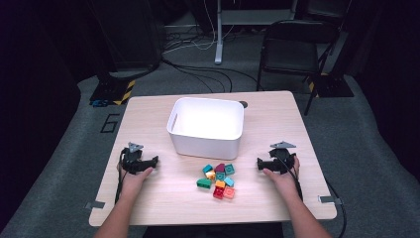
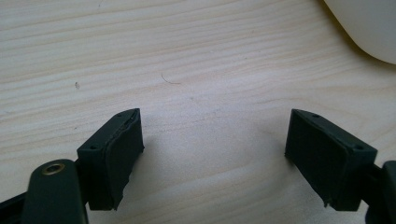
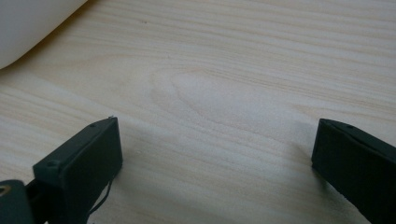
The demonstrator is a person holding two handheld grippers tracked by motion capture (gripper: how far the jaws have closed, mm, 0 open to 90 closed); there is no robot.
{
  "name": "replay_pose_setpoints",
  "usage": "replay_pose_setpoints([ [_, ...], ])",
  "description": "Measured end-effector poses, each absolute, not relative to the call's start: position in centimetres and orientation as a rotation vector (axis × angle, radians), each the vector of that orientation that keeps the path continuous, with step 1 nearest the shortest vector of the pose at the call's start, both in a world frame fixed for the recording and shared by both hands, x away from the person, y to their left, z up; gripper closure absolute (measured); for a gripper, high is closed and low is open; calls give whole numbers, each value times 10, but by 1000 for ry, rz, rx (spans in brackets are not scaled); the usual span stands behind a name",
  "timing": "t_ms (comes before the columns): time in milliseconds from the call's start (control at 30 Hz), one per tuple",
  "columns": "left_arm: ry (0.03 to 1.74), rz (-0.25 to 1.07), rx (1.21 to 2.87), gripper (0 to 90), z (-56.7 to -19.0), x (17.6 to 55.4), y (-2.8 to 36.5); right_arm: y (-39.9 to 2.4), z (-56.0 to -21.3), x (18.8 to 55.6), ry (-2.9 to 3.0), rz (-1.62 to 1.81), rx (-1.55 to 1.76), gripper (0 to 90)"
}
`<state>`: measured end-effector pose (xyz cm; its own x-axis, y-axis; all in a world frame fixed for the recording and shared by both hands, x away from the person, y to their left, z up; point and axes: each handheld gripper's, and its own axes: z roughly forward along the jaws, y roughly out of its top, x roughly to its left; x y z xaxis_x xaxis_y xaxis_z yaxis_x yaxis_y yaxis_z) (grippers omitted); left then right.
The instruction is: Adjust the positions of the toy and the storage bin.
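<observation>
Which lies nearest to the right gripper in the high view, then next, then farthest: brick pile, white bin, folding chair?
1. Brick pile: beside the right gripper, toward table centre.
2. White bin: behind the bricks, mid-table.
3. Folding chair: on the floor beyond the table.

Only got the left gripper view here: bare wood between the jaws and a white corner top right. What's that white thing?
Observer: A white bin at the middle of the table; the high view shows nothing in it.
Operator: Anything to pick up?
Observer: A cluster of small coloured blocks lies on the table just in front of the bin, between the two hands.
Operator: Where's the other gripper?
Observer: The right gripper rests on the table to the right of the blocks, pointing in toward them, apart from them.
Operator: Its jaws?
Observer: Wide apart in the right gripper view, with bare wood between them; the left gripper is open too.
</observation>
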<state>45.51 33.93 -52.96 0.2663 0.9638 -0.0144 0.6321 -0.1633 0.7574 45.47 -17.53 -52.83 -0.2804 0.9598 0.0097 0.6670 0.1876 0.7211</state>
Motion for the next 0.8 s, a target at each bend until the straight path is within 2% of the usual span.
replay_pose_setpoints([
  [267, 1448, 651, 1877, 284, -528, 454, 341, -175, -528, 454, 1998, 893, 1507, 134],
  [300, 1451, 650, 1886, 337, -526, 453, 342, -175, -527, 453, 1993, 900, 1513, 158],
  [367, 1457, 638, 1872, 380, -526, 452, 342, -176, -525, 452, 1992, 897, 1514, 219],
  [400, 1453, 572, 1842, 400, -523, 451, 344, -176, -524, 451, 1993, 891, 1514, 238],
  [467, 1454, 561, 1838, 431, -517, 450, 344, -176, -520, 449, 1981, 887, 1504, 250],
  [667, 1413, 601, 1884, 435, -494, 450, 340, -171, -498, 443, 1986, 853, 1433, 285],
  [800, 1392, 595, 1919, 435, -477, 451, 331, -165, -481, 442, 2008, 858, 1410, 344],
])
